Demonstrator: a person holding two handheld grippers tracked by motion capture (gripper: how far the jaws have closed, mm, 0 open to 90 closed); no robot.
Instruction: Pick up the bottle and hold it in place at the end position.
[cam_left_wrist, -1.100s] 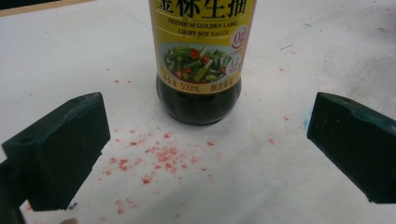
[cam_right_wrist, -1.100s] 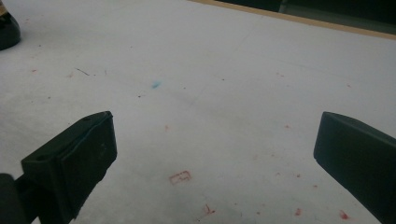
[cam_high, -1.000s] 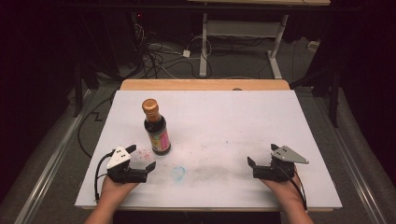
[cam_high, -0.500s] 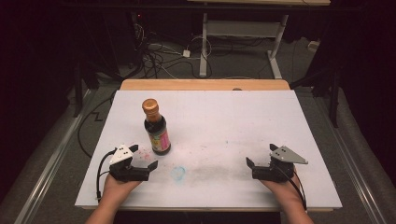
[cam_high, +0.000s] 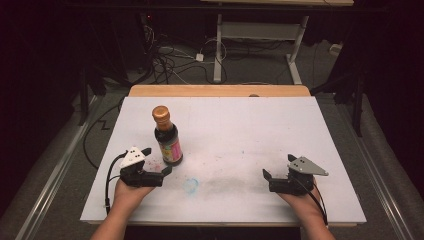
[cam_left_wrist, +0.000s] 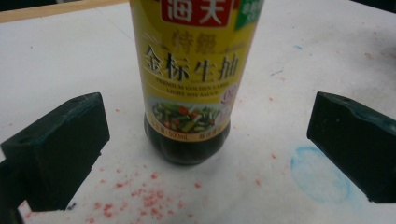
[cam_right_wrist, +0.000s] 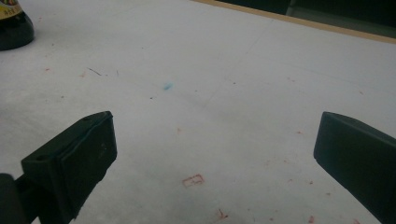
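Note:
A dark soy sauce bottle with a gold cap and a yellow label stands upright on the white table, left of centre. My left gripper sits just in front of it, open, and points at its base. In the left gripper view the bottle stands a short way beyond the two spread jaws, with nothing between them. My right gripper rests open near the front right of the table with only bare board between its jaws. The bottle's base shows at the far left of the right gripper view.
A faint blue ring mark lies on the board between the grippers, and red specks are scattered near the bottle. A wooden strip edges the table's far side. Cables and a desk frame stand on the floor beyond.
My left gripper has moved forward and to the right, closer to the bottle's base. The right gripper has stayed almost in place.

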